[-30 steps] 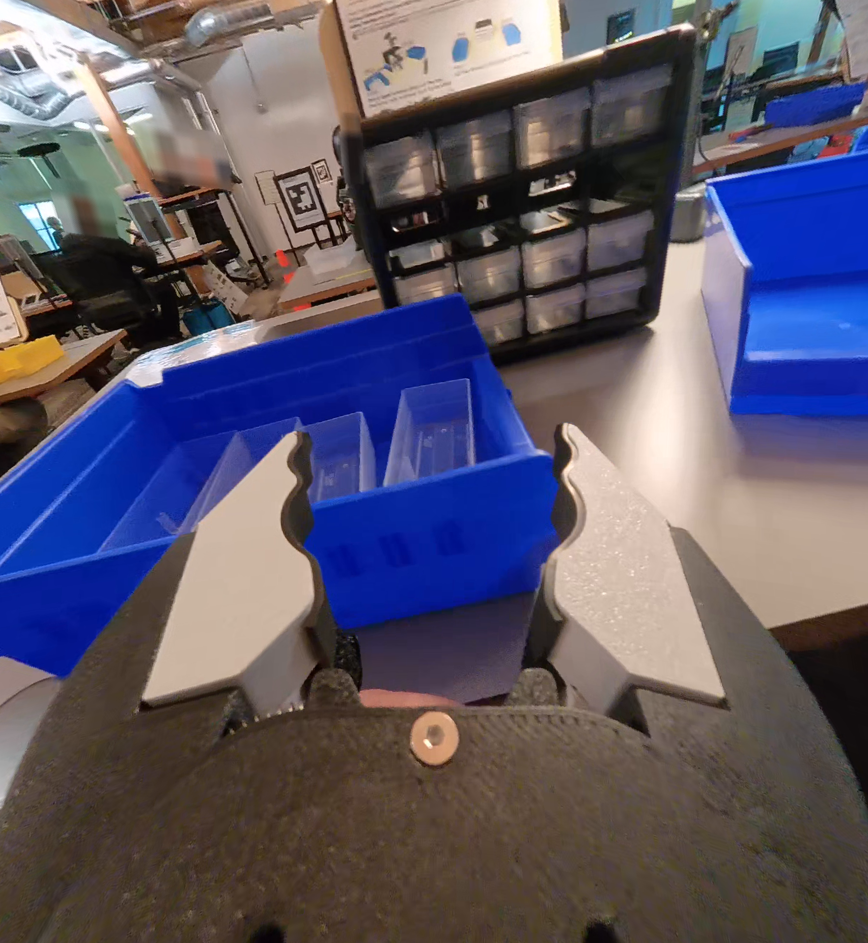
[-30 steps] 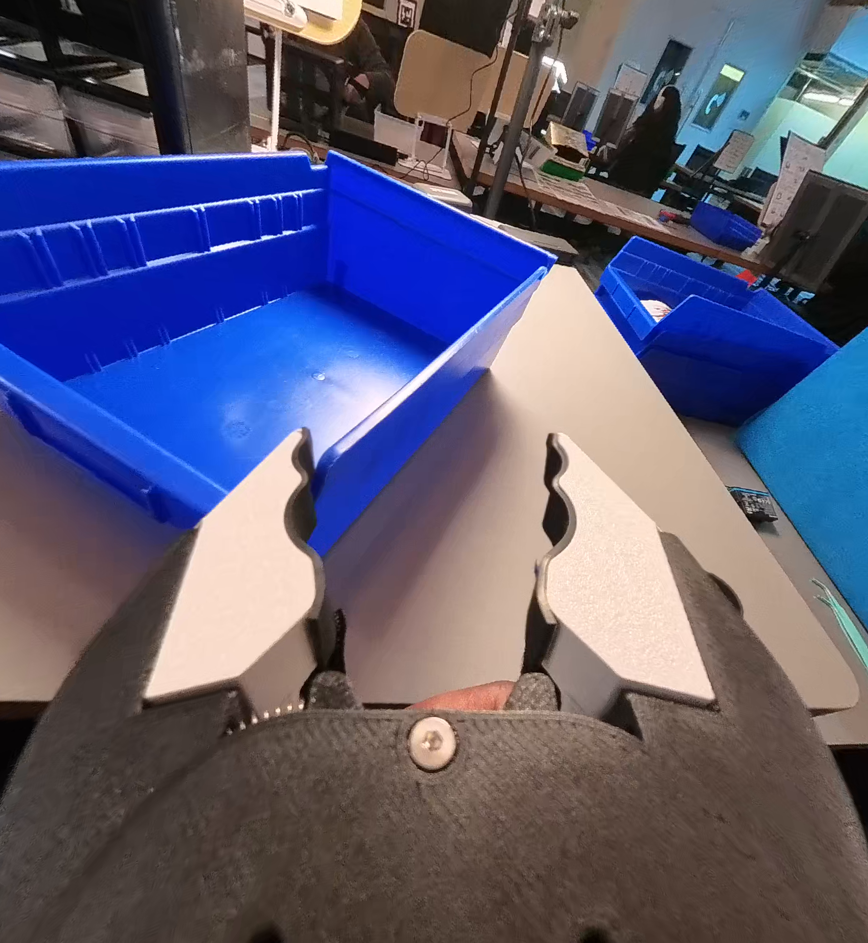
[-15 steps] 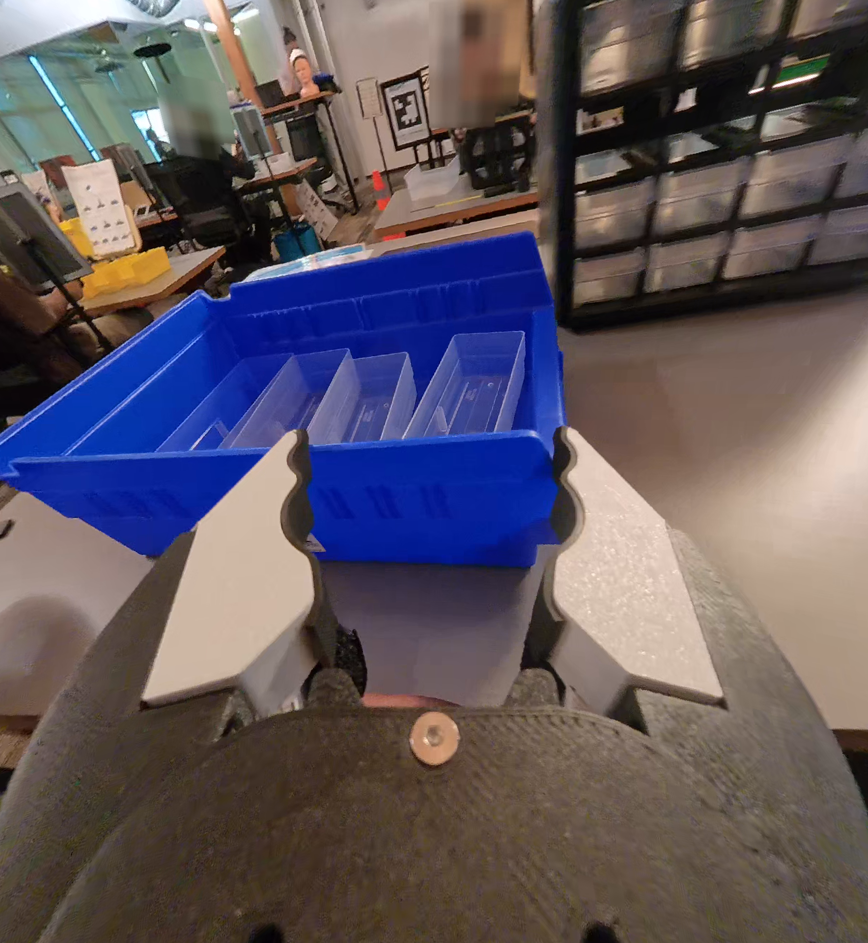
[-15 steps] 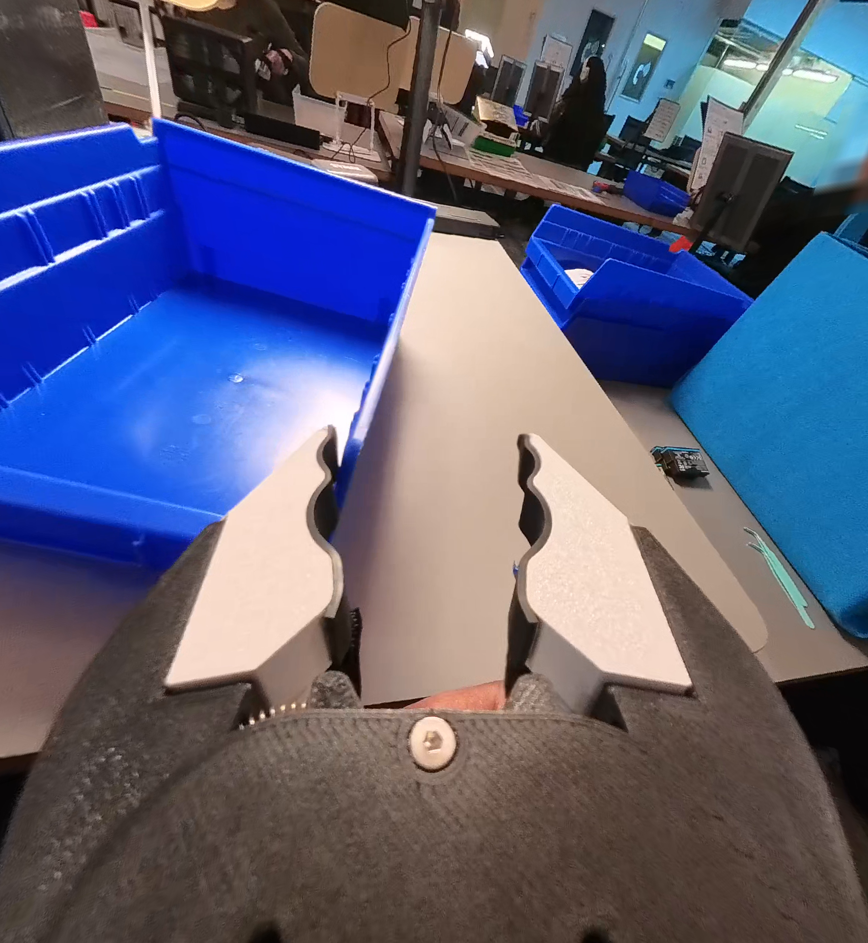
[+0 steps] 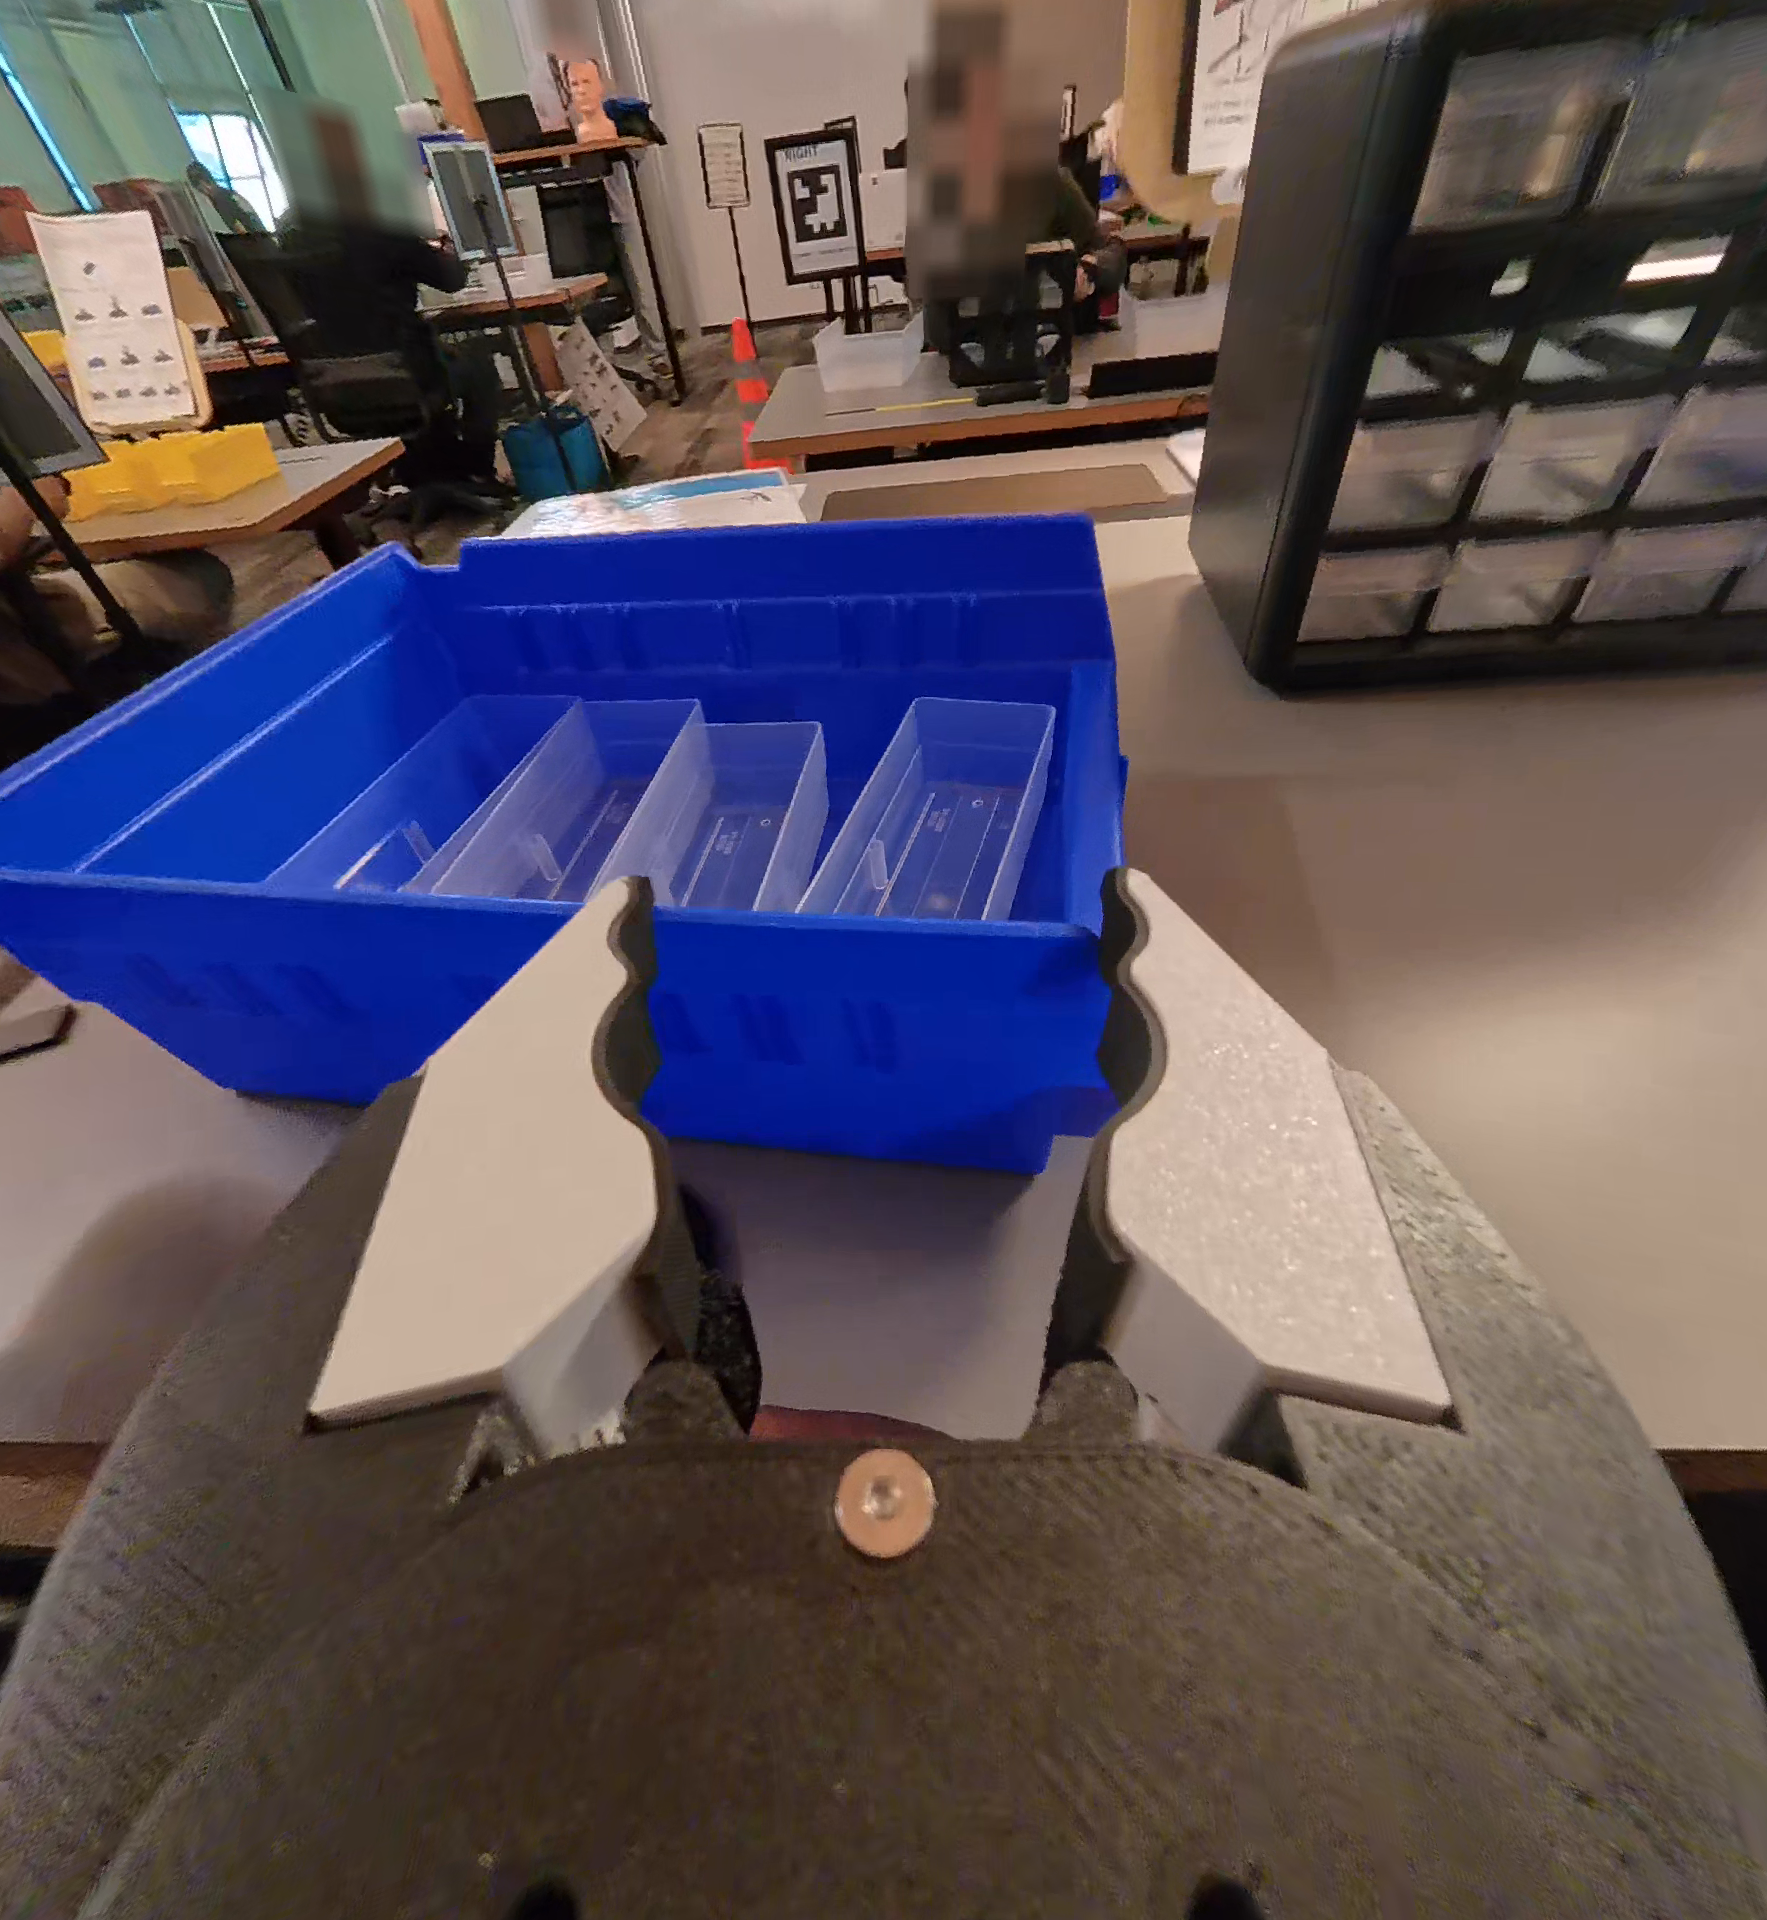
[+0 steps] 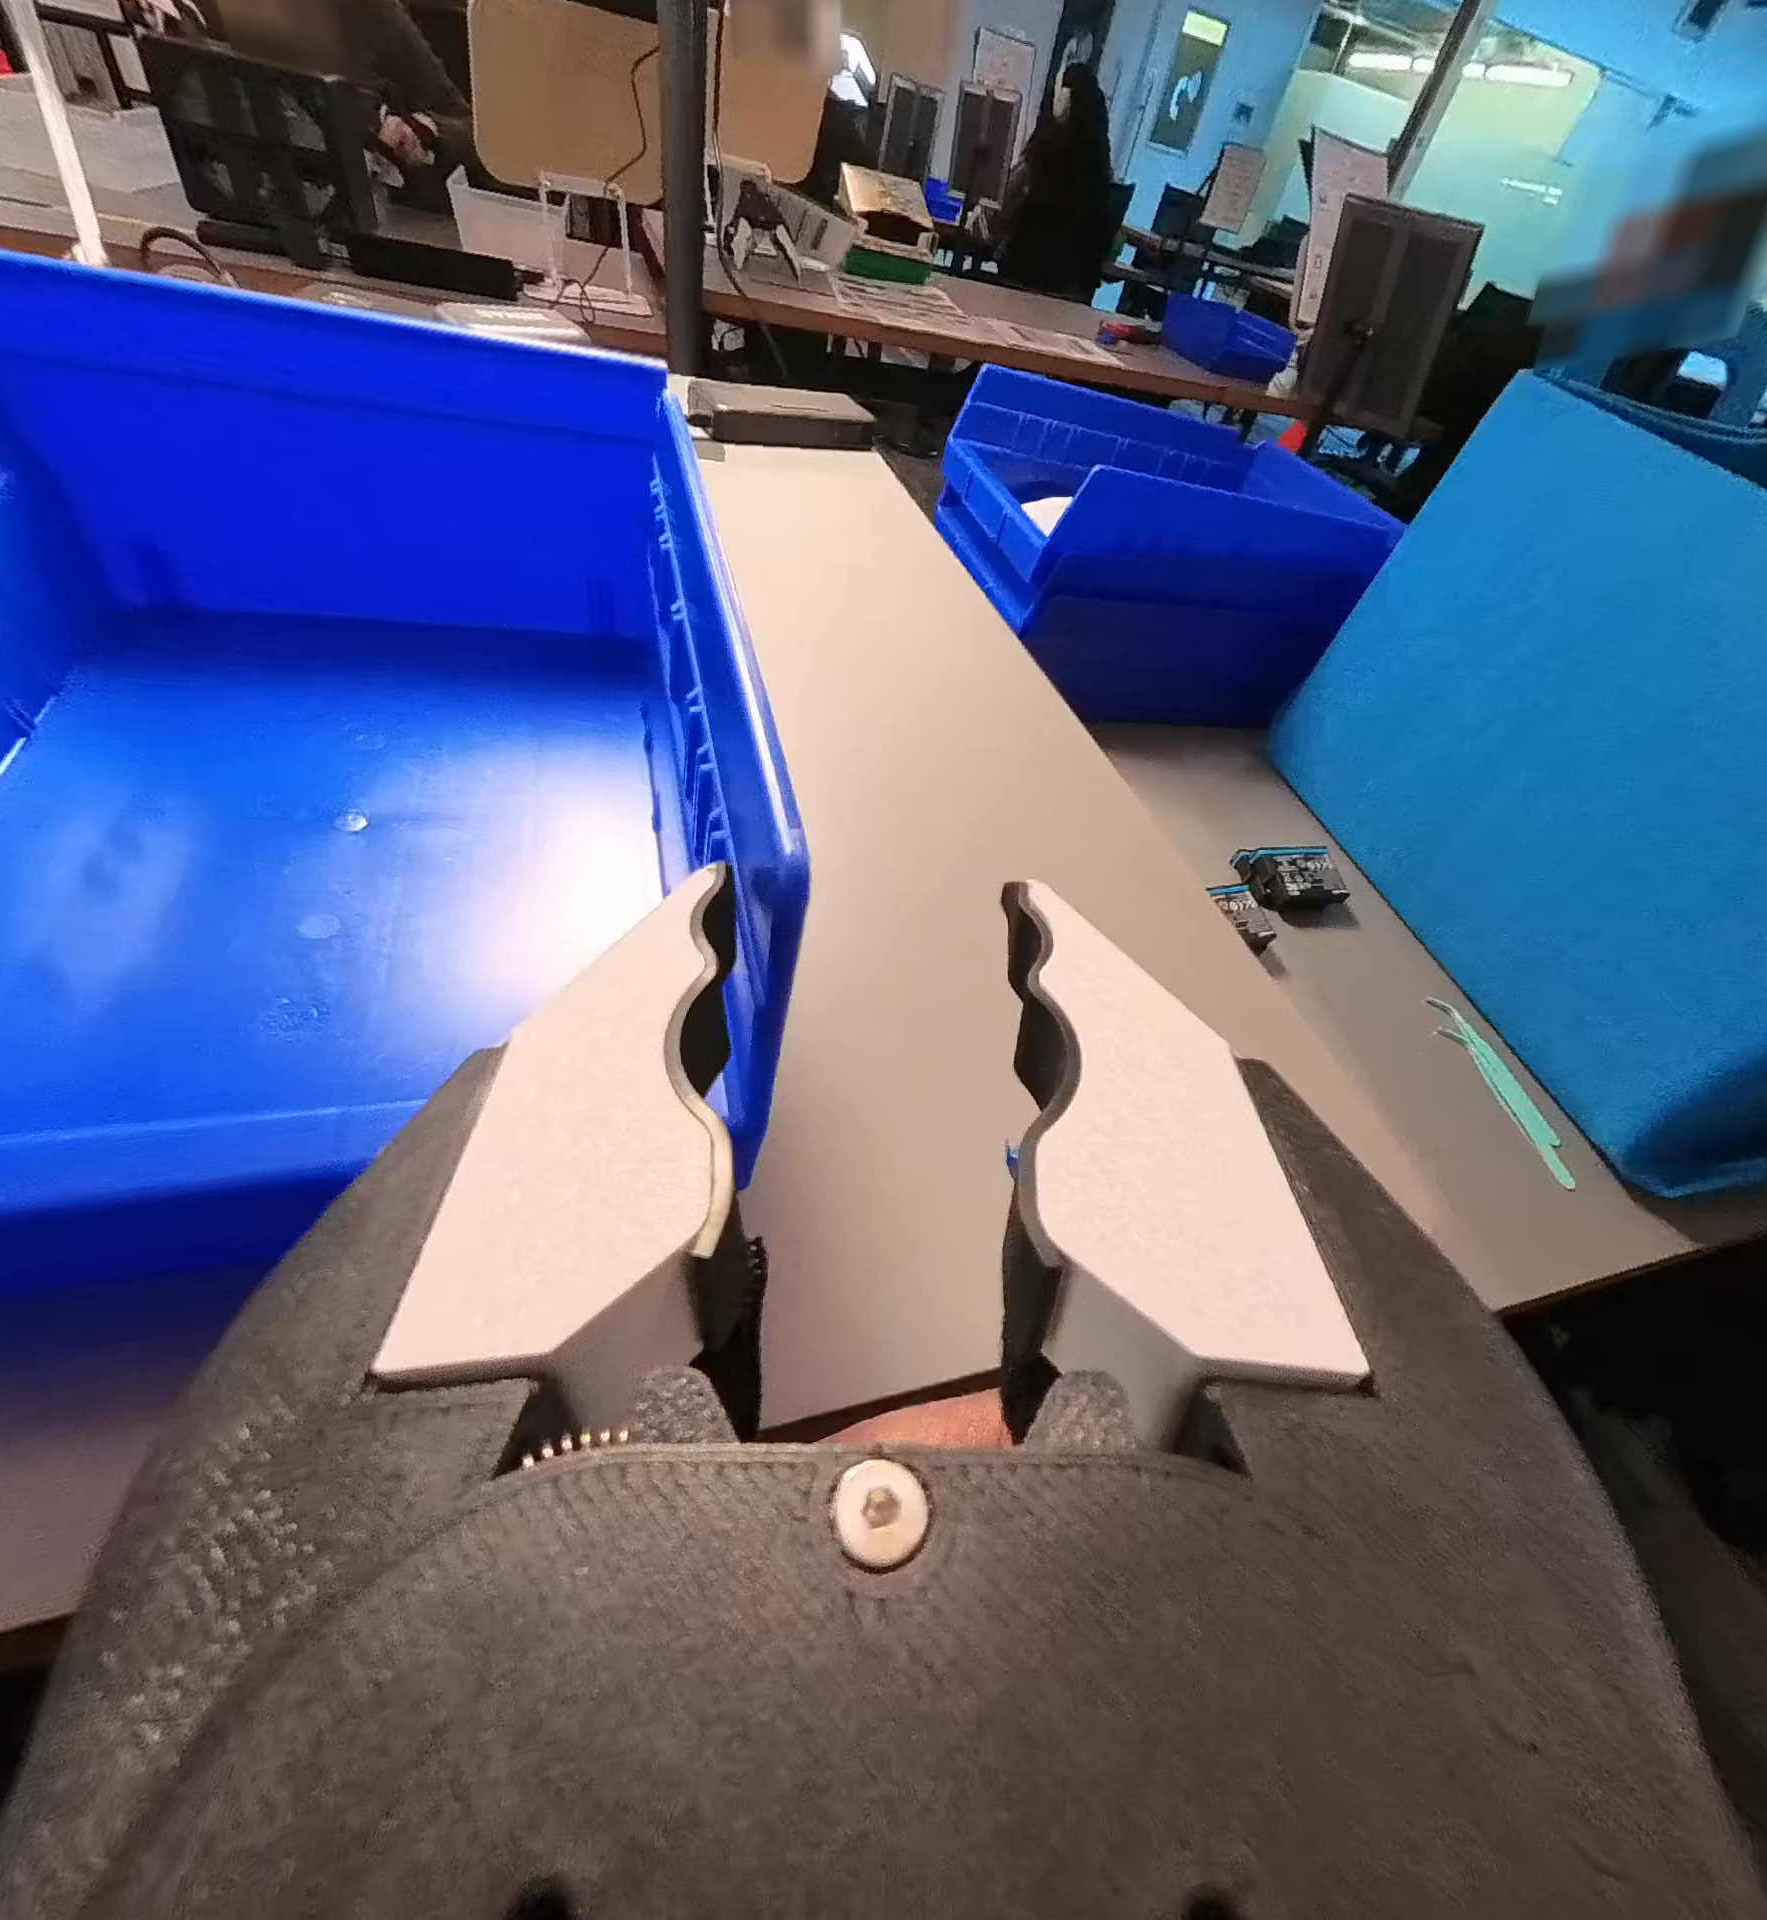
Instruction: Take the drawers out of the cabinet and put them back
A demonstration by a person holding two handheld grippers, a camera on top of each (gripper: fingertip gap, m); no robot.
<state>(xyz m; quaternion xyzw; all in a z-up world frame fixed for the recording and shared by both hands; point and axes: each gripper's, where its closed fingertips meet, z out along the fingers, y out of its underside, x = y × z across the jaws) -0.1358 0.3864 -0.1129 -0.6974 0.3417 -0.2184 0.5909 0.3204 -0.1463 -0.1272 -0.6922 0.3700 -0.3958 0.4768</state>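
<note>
Four clear plastic drawers [image 5: 744,810] already lie in the blue plastic bin [image 5: 235,977] on the grey counter [image 5: 1481,935], still to go back into the black cabinet [image 5: 1523,343], while left tongs [image 5: 879,997] and right tongs [image 6: 868,997] are both spread, holding nothing.

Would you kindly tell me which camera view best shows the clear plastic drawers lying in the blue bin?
The left wrist view: the clear plastic drawers lie side by side, open tops up, in the blue bin. The right wrist view shows none, only a different, empty bin.
</note>
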